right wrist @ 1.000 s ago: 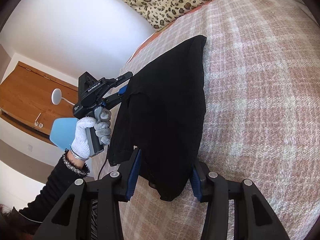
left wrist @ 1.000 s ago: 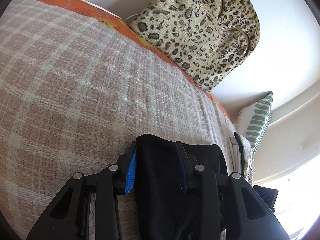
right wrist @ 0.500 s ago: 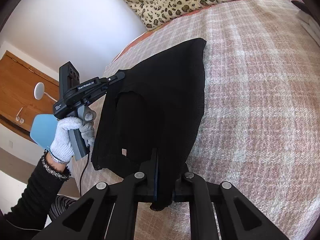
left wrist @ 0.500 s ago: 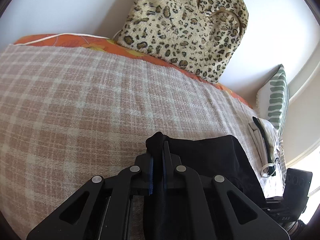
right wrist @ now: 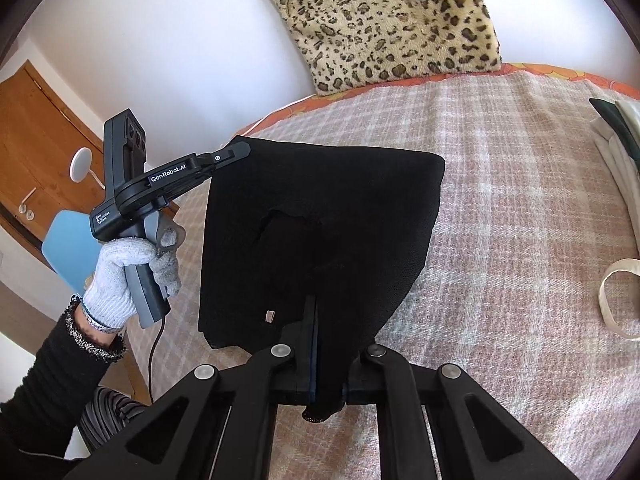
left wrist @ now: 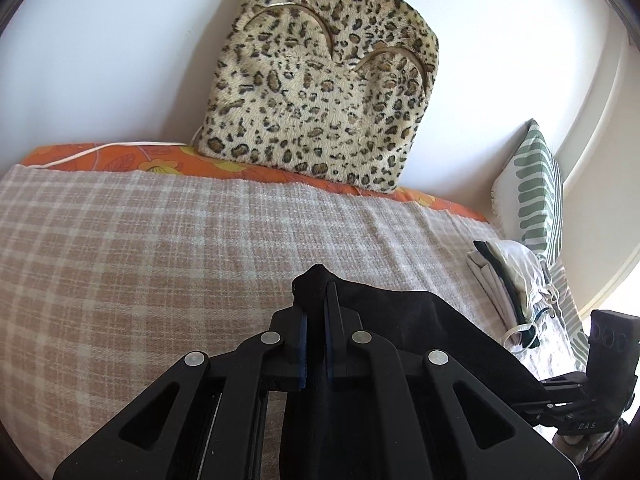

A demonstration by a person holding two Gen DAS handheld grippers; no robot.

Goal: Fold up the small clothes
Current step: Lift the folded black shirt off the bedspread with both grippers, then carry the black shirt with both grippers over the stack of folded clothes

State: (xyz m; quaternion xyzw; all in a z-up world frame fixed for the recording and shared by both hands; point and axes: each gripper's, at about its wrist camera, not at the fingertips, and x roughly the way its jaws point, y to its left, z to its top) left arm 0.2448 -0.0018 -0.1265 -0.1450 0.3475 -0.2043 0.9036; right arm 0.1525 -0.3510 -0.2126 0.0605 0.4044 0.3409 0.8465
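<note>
A small black garment (right wrist: 320, 224) hangs stretched between both grippers above a plaid blanket (right wrist: 500, 240). My left gripper (left wrist: 315, 300) is shut on one corner of the black garment (left wrist: 400, 320); it also shows in the right wrist view (right wrist: 236, 150), held by a gloved hand. My right gripper (right wrist: 320, 344) is shut on the garment's near edge; its body shows in the left wrist view (left wrist: 600, 380) at the lower right. The garment's far corner rests near the blanket.
A leopard-print cushion (left wrist: 320, 92) leans on the white wall at the bed's back. A stack of folded clothes (left wrist: 508, 276) and a green striped pillow (left wrist: 536, 184) lie at the right end. A wooden door (right wrist: 36, 152) and blue chair (right wrist: 68, 248) stand left.
Both grippers went from open around the black garment to shut on it. They then lifted and spread it wide, turning toward the back of the bed.
</note>
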